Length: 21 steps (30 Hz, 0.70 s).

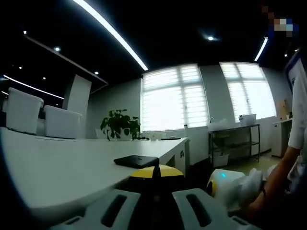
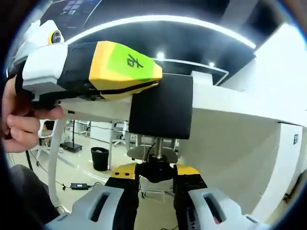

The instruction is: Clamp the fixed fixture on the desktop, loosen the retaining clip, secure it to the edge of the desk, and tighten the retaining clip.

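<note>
The right gripper (image 2: pixel 156 184) pinches the screw knob (image 2: pixel 156 168) beneath a black clamp (image 2: pixel 162 106) hooked on the white desk (image 2: pixel 230 120) edge, placed to tighten it. The left gripper (image 2: pixel 96 67) closes on the clamp's top, steadying it.

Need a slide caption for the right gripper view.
Right gripper grips the clamp's screw knob under the desk edge while the left gripper steadies the clamp.
</note>
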Tool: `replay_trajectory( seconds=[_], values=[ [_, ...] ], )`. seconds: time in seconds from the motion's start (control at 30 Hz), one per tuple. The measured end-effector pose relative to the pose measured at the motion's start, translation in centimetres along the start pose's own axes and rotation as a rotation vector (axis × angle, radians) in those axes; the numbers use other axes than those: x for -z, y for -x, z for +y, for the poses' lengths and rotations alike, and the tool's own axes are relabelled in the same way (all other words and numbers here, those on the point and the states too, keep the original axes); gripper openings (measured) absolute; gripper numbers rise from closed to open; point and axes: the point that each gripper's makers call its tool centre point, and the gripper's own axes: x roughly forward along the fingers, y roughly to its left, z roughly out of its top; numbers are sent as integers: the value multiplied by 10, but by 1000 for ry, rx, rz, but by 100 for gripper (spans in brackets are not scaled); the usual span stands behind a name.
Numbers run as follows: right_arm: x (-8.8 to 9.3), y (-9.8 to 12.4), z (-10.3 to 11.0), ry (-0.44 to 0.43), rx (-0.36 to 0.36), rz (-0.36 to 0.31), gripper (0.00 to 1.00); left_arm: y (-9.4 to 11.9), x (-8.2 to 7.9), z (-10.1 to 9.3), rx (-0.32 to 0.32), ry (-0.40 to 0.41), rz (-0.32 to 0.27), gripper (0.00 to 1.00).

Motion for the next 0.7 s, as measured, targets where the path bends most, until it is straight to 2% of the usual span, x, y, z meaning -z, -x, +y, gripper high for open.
replay_trajectory(
  seconds=[0.07, 0.2, 0.23, 0.3, 0.43, 0.57, 0.63, 0.7],
  values=[
    [0, 0, 0, 16, -28, 3, 26, 0, 0, 0, 0, 1, 1, 3],
    [1, -3, 4, 25, -153, 6, 26, 1, 0, -3, -1, 0, 1, 3],
    [1, -3, 6, 3, -208, 9, 26, 2, 0, -3, -2, 1, 0, 3],
    [1, -3, 6, 12, -273, 11, 26, 2, 0, -4, -2, 2, -1, 3],
    [3, -1, 13, 89, -456, 19, 26, 3, 0, -5, -1, 1, 1, 3],
    [4, -3, 17, 146, -625, -11, 25, 3, 0, -6, 0, 1, -2, 3],
    [4, -5, 19, 112, -690, -16, 25, 3, 0, -6, 0, 2, -2, 3],
    [5, -9, 19, 100, -715, -15, 25, 3, 0, -7, 1, 4, -3, 3]
  ],
)
